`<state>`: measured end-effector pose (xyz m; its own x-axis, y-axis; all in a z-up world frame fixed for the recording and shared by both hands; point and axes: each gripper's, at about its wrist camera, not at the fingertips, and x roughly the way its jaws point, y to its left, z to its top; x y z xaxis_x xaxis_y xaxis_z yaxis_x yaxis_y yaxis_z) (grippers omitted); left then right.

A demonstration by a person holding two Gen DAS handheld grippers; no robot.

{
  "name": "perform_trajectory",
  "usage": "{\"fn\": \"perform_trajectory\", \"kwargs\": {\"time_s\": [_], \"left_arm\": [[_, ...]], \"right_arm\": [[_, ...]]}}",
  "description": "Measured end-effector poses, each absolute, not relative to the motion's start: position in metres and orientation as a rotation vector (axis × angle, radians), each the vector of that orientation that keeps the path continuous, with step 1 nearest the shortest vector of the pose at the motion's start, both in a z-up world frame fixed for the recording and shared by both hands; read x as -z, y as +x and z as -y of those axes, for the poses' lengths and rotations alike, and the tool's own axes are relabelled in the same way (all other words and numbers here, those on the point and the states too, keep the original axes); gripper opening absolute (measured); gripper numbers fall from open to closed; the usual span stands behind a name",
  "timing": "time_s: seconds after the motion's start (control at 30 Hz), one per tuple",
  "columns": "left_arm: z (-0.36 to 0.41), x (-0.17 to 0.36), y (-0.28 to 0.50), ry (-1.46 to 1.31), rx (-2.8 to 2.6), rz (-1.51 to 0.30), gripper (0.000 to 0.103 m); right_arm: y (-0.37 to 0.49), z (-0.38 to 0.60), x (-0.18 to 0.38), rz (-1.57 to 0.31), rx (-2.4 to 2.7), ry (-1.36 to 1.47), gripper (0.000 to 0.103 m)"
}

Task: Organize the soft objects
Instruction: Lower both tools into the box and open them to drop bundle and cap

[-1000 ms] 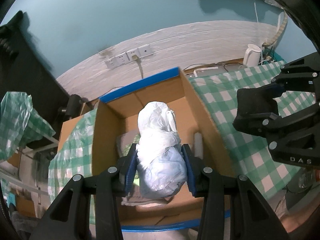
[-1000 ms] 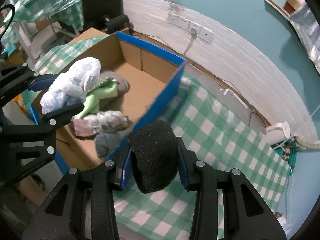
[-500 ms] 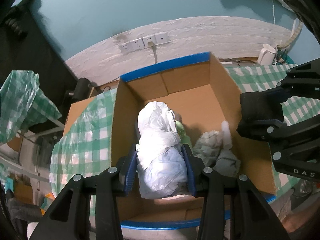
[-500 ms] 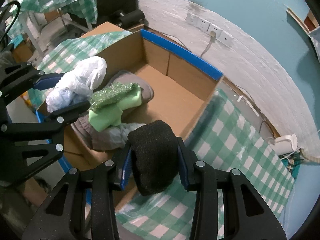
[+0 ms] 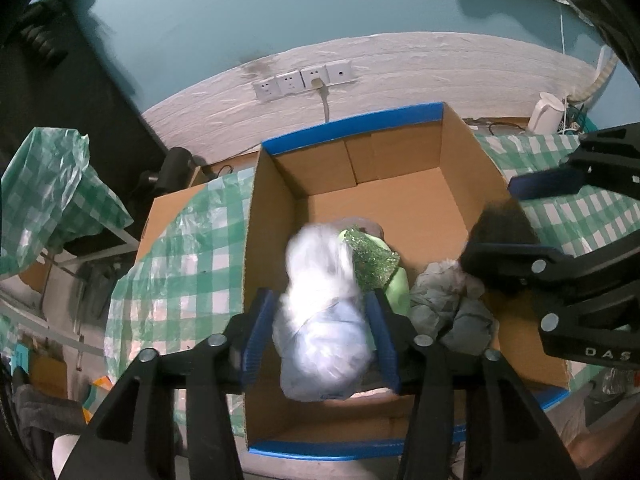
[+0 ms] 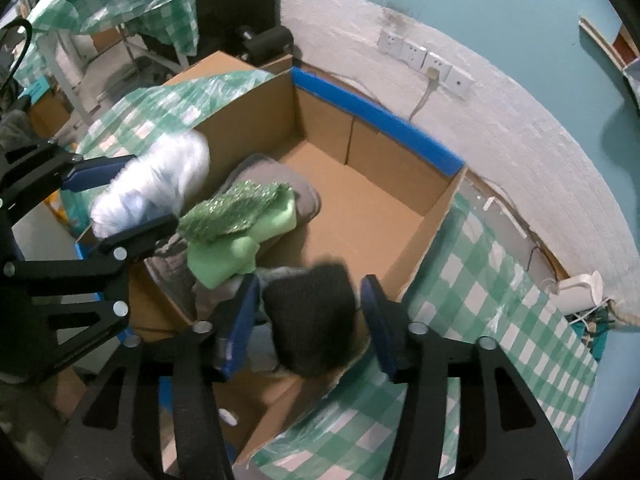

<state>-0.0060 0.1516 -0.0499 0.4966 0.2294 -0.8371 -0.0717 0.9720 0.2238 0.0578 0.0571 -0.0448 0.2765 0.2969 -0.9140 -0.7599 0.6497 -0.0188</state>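
Both grippers hang over a blue-rimmed cardboard box (image 5: 356,136) (image 6: 372,124). My left gripper (image 5: 322,340) has opened; the white plastic bundle (image 5: 320,320) sits blurred between its spread pads, over the box's near left part. It also shows in the right wrist view (image 6: 152,188). My right gripper (image 6: 310,320) is open too, with gaps beside the black sponge (image 6: 312,316) (image 5: 500,228), which is blurred over the box's right side. In the box lie a green sponge with a glittery pad (image 6: 236,220) (image 5: 372,264), grey cloth (image 5: 452,304) and a grey cushion (image 6: 280,184).
The box stands on a green-checked tablecloth (image 6: 500,320) (image 5: 180,272). A white wall with sockets (image 5: 304,80) runs behind. A white kettle (image 6: 580,292) and cables sit at the table's far right. A draped rack (image 5: 44,200) stands at the left.
Both grippers have opened; the white bundle and the black sponge are now blurred and loose between the pads. Both grippers moved further over the box.
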Motion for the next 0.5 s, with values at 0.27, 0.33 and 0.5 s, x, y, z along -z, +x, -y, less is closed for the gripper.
{"fn": "perform_trajectory", "kwargs": {"time_s": [0.27,0.33,0.5], "left_arm": [[-0.154,0.044,-0.008,0.158,-0.198,-1.023,0.07],[-0.153,0.041,-0.01,0.152,-0.192,-1.019,0.073],[-0.143,0.028,-0.015,0.17,-0.179,-0.991,0.078]], "right_arm": [[0.062,-0.045,0.03,-1.03,-0.72,-0.475,0.064],[0.061,-0.038,0.026,-1.027,-0.71,-0.465,0.064],[0.055,-0.019,0.015,-1.015,-0.689,-0.44,0.065]]}}
